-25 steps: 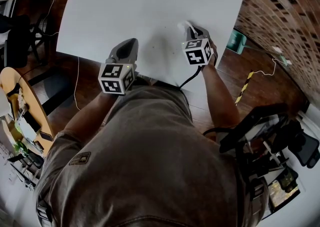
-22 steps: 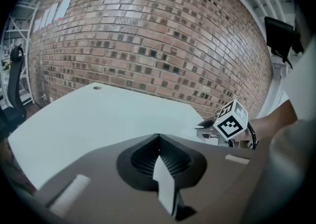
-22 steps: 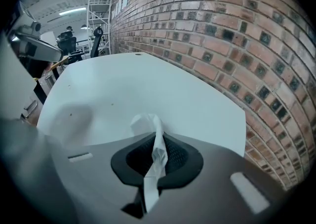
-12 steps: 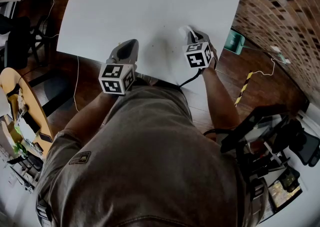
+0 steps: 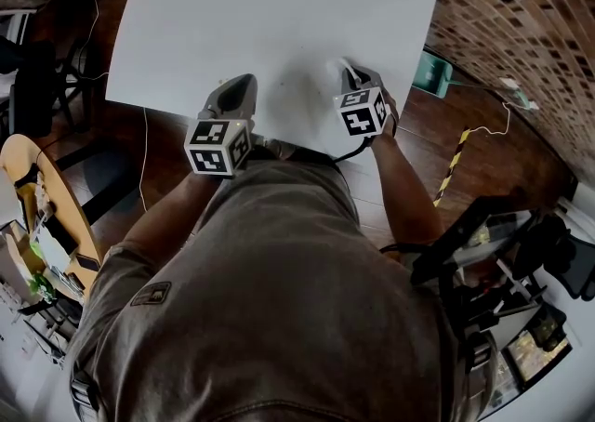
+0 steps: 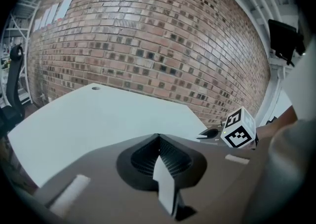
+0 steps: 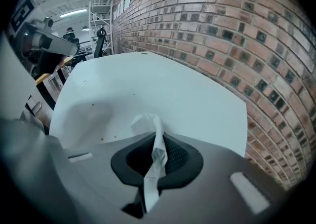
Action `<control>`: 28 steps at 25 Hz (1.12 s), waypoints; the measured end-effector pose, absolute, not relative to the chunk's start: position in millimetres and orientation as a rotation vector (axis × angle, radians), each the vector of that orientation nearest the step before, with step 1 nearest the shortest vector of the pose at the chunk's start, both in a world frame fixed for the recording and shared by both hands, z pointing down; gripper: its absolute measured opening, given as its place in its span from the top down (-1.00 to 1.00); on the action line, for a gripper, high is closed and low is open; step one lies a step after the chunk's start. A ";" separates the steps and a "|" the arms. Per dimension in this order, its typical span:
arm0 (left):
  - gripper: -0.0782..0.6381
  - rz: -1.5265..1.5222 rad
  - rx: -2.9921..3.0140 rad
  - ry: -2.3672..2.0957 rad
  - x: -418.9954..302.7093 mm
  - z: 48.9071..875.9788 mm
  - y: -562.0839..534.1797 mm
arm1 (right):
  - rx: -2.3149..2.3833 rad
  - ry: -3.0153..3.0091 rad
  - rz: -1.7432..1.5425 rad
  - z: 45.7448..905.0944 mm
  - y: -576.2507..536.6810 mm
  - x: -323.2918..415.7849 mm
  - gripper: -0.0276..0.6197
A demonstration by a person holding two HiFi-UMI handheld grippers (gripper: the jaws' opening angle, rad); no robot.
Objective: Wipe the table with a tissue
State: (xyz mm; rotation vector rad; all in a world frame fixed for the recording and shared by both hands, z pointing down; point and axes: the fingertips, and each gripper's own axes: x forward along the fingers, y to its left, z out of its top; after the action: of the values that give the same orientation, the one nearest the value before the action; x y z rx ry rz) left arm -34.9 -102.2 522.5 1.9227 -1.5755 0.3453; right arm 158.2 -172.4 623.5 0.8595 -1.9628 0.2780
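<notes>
The white table (image 5: 279,2) fills the upper middle of the head view. My right gripper (image 5: 351,70) is near the table's near right edge, shut on a crumpled white tissue (image 5: 344,64). In the right gripper view the tissue (image 7: 148,122) bulges out in front of the closed jaws (image 7: 157,138) and rests on the table (image 7: 148,80). A few small brown specks (image 7: 102,139) lie just left of it. My left gripper (image 5: 244,82) hangs over the near edge, shut with nothing in it (image 6: 158,138). The right gripper's marker cube (image 6: 239,128) shows in the left gripper view.
A brick wall (image 6: 148,35) rises beyond the table's far and right sides. A teal object (image 5: 430,72) and a yellow-black cord (image 5: 451,164) lie on the floor at right. A round wooden table (image 5: 37,188) and a black chair (image 5: 33,67) stand at left.
My right gripper has slid a little left and toward the near edge, with the tissue still in it. The left gripper has stayed in place.
</notes>
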 end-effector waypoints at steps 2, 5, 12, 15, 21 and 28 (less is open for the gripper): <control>0.78 0.348 1.923 -1.572 -34.3 522.9 -100.7 | 0.855 -1.966 0.280 623.5 -166.2 157.0 0.84; 0.78 0.349 1.926 -1.570 -34.6 524.6 -99.5 | 0.853 -1.971 0.283 623.3 -158.9 155.4 0.84; 0.78 0.337 1.919 -1.574 -35.4 525.1 -95.6 | 0.819 -1.982 0.277 623.2 -137.3 147.7 0.84; 0.78 0.337 1.916 -1.572 -33.5 526.5 -93.3 | 0.796 -1.988 0.275 624.2 -127.6 144.8 0.84; 0.78 0.339 1.910 -1.572 -34.6 528.8 -90.1 | 0.749 -1.999 0.263 624.7 -113.0 136.4 0.84; 0.78 0.353 1.906 -1.573 -34.2 533.0 -87.4 | 0.698 -2.013 0.262 626.3 -99.1 129.9 0.84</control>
State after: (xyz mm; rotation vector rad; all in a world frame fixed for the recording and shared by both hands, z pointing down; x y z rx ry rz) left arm -34.2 -87.4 533.0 1.9060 -1.5726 0.3530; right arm 129.9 -99.1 626.3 0.6975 -2.0133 0.2618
